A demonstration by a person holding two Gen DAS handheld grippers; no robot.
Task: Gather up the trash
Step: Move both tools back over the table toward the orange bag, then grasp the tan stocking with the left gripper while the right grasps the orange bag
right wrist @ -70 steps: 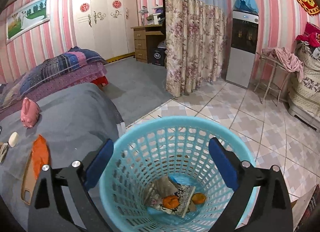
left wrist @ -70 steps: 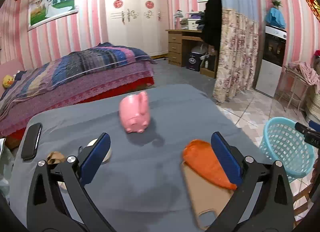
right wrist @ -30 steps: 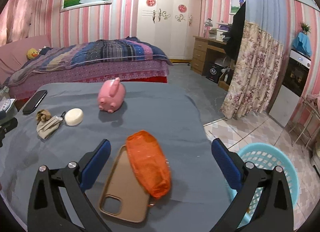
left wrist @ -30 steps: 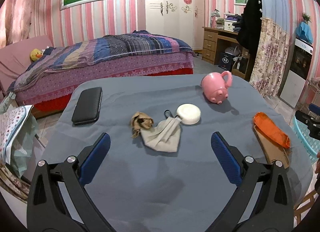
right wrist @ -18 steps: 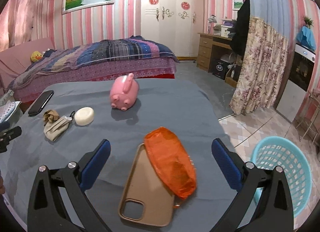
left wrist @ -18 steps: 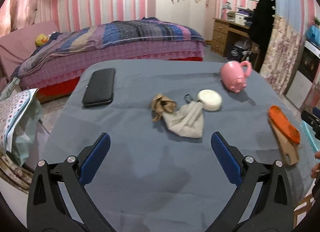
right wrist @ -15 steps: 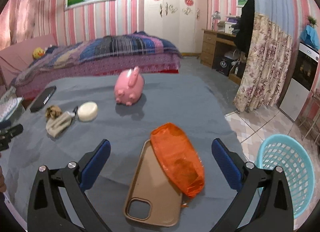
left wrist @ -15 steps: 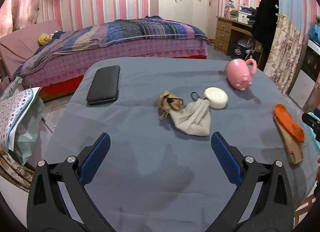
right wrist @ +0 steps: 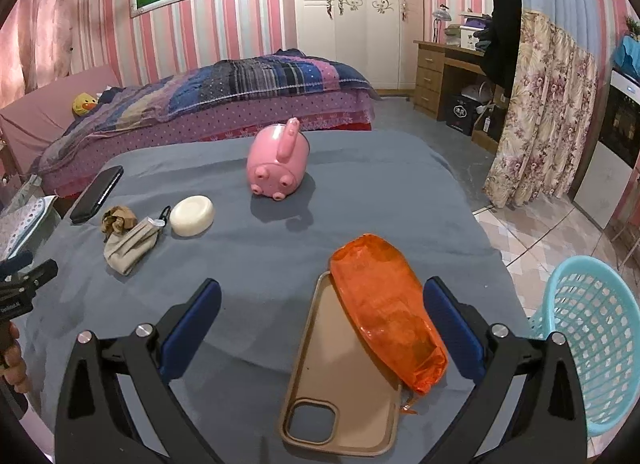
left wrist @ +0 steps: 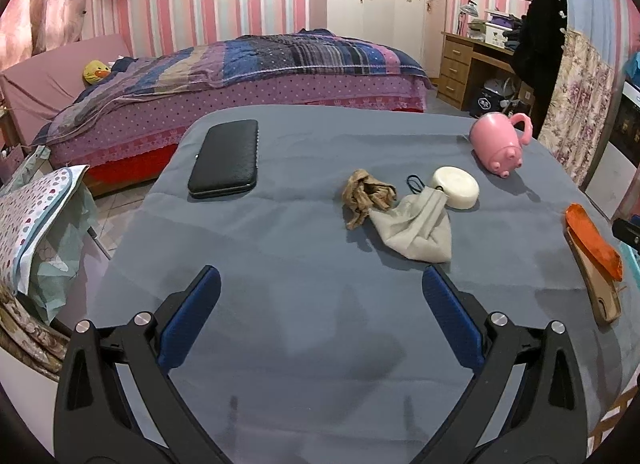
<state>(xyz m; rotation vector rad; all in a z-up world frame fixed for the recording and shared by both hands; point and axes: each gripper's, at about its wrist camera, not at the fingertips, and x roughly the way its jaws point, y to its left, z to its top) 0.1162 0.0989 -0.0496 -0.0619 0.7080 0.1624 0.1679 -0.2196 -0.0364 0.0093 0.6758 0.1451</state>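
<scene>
On the grey table (left wrist: 304, 304) lie a crumpled brown scrap (left wrist: 366, 196), a used grey face mask (left wrist: 416, 228) and an orange plastic wrapper (right wrist: 384, 312), which rests partly on a tan phone case (right wrist: 340, 396). My left gripper (left wrist: 320, 320) is open and empty, hovering short of the mask. My right gripper (right wrist: 320, 320) is open and empty, its jaws either side of the wrapper and case. The scrap (right wrist: 116, 220), mask (right wrist: 130, 246) and wrapper (left wrist: 592, 240) show in both views. A light blue basket (right wrist: 592, 340) stands on the floor right of the table.
A pink pig mug (right wrist: 278, 168) lies on its side, beside a white round bar (right wrist: 191, 215) and a black phone (left wrist: 225, 158). Beyond the table are a bed (left wrist: 240, 76), a wardrobe, a desk and a floral curtain (right wrist: 548, 112).
Both grippers swung left, away from the basket, to face the table. The left one then drew back slightly; the right one came closer over the orange wrapper. Both stayed open.
</scene>
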